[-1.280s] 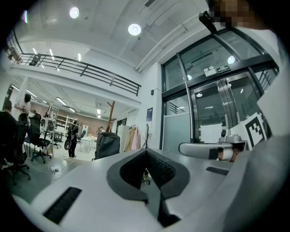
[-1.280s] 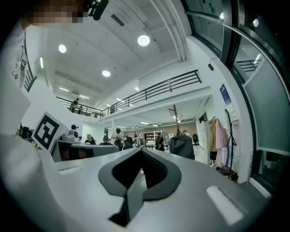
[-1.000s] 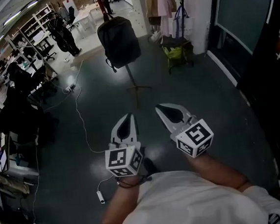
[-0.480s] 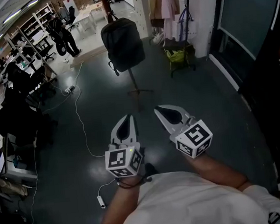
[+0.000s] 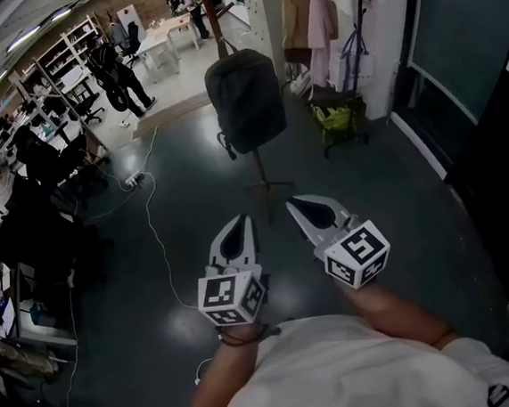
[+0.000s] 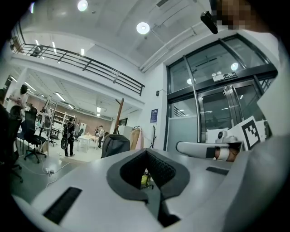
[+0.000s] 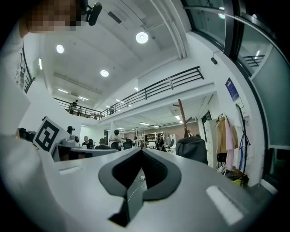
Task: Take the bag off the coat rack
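Looking down in the head view, a person is holding the left tool and the right tool side by side over a dark floor. Both tools' jaws are closed on nothing. Well ahead, a black bag is hanging on a coat rack, clear of the floor; only this view is showing the rack's foot.

The left gripper view is showing its jaws meeting at the tips, empty, with the bag far beyond them.

The right gripper view is showing the same closed, empty jaws. It is also showing the rack's branched top rising above the bag, which the head view is cutting off.

The bag is looking soft and slumped, probably moderately heavy. Its top loop, too small to make out, is likely the best place to take hold.
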A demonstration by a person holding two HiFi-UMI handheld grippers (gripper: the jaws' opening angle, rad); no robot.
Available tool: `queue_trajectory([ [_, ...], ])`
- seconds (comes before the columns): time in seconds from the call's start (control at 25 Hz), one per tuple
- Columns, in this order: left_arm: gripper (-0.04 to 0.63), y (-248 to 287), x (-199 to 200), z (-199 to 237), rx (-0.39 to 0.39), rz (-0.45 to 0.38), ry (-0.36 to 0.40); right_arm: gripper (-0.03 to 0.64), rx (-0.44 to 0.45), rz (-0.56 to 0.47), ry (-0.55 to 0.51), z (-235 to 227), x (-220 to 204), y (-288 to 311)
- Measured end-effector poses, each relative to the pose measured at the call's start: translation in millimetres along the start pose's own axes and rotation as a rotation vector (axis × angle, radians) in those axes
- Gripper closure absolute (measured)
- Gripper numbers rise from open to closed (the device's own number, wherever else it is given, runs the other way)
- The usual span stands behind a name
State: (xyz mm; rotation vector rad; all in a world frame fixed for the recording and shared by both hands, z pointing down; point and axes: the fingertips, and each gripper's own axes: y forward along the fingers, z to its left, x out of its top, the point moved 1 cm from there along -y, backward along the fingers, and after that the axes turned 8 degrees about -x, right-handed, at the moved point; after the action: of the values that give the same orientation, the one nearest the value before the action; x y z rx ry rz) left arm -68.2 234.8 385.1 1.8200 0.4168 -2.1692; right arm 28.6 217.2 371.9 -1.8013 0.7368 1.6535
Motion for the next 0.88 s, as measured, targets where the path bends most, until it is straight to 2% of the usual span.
queue_trajectory([
  [0.36,0.589,15,17,78,-0.031,0.013,-0.006,0.615,-0.006,0.003,0.056,12,2,80],
  [0.56,0.589,24,24,100,-0.021,0.015,-0.003,0.615,0.005,0.003,0.101,8,6,105],
  [0.76,0.589,40,20,119,-0.006,0.020,-0.009,0.615,0.017,-0.016,0.085,-4,12,129],
  [0.88,0.589,53,21,128,0.009,0.016,-0.011,0.615,0.039,-0.012,0.116,-15,13,143],
])
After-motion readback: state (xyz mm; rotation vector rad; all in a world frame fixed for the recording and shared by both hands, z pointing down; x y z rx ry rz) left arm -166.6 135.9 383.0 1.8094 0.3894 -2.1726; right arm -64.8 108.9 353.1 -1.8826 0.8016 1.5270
